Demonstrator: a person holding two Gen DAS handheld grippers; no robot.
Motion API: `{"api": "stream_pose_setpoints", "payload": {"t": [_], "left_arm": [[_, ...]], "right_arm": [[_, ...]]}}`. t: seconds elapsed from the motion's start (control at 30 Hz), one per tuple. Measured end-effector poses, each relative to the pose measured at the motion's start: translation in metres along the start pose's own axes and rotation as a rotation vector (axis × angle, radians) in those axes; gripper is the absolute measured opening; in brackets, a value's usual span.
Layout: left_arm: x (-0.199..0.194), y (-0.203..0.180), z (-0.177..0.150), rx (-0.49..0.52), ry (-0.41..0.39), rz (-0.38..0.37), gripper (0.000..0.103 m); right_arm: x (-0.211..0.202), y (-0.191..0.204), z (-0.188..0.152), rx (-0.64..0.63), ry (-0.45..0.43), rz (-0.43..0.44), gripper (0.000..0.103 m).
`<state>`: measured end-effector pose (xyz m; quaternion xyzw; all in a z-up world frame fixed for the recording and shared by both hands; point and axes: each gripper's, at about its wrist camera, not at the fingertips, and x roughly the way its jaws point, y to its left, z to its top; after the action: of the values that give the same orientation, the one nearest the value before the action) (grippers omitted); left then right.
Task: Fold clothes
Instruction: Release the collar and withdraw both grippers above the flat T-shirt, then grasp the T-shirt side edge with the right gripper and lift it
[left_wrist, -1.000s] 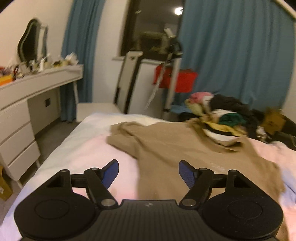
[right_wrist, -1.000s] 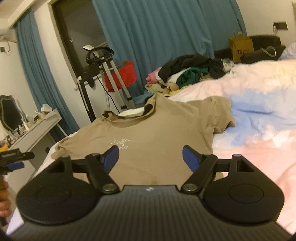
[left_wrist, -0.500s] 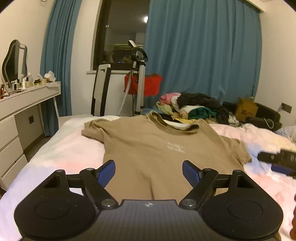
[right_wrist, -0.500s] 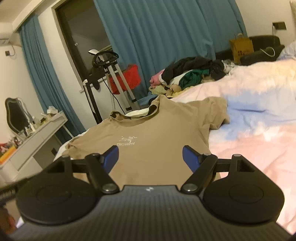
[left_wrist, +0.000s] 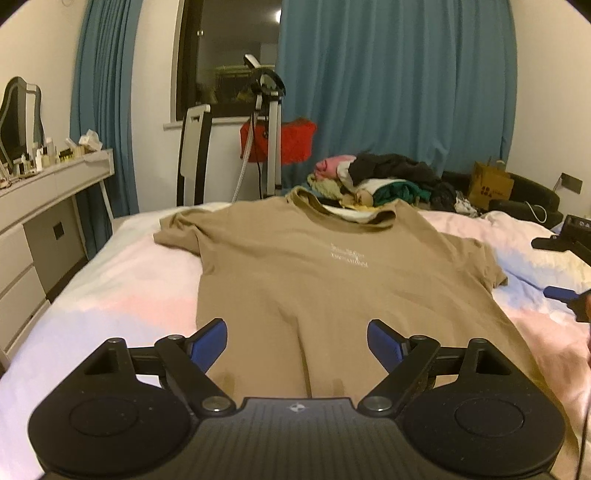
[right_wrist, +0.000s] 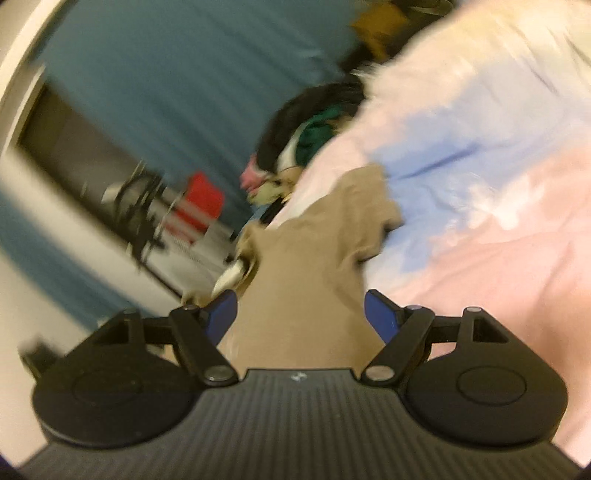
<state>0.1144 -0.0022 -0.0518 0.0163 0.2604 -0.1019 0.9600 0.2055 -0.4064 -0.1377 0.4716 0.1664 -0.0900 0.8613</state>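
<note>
I have the tan short-sleeved cotton T-shirt (left_wrist: 314, 288) spread front-up across the bed (left_wrist: 122, 295), its hem toward the near edge where I stand and its collar toward the far edge. It lies flat like this so that both sleeves and both side seams are open to me before the first fold. The heap of unfolded mixed-colour clothes (left_wrist: 380, 177) sits just beyond the collar at the far edge, out of the folding area but close enough to draw from.

My left gripper (left_wrist: 297, 343) hangs over the hem, blue-padded fingers (left_wrist: 208, 341) wide apart and holding nothing, lined up with the shirt's middle. My right gripper (right_wrist: 300, 315) is tilted hard and its view is smeared by motion; its fingers are also spread and empty, with tan cloth showing between them and the right sleeve (right_wrist: 365, 199) ahead, toward the bed's right side.

I judge no fold is made yet. The sleeves are likely first, and the thin cloth may drag and bunch.
</note>
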Motion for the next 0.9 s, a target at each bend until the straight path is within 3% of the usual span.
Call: {"api": "stream_pose_setpoints", "payload": {"t": [0.17, 0.27, 0.47, 0.7, 0.8, 0.87, 0.9], "left_arm": [[0.018, -0.002, -0.005, -0.011, 0.038, -0.027, 0.085], [0.034, -0.005, -0.007, 0.0, 0.05, -0.036, 0.085], [0.065, -0.007, -0.006, -0.027, 0.047, -0.074, 0.085], [0.096, -0.002, 0.003, -0.101, 0.031, -0.096, 0.085], [0.104, -0.003, 0.004, -0.108, 0.031, -0.098, 0.085], [0.108, -0.005, 0.004, -0.093, 0.037, -0.094, 0.085], [0.11, -0.005, 0.004, -0.082, 0.044, -0.085, 0.085]], "right_arm": [[0.046, -0.06, 0.025, 0.182, -0.028, -0.063, 0.078], [0.083, -0.09, 0.027, 0.329, 0.0, 0.0, 0.078], [0.154, -0.071, 0.029, 0.198, 0.02, 0.064, 0.078], [0.205, -0.055, 0.04, 0.117, -0.066, 0.074, 0.078], [0.221, -0.051, 0.049, 0.076, -0.093, 0.015, 0.06], [0.234, -0.048, 0.056, 0.071, -0.083, -0.03, 0.038], [0.238, -0.047, 0.059, 0.064, -0.074, -0.062, 0.018]]}}
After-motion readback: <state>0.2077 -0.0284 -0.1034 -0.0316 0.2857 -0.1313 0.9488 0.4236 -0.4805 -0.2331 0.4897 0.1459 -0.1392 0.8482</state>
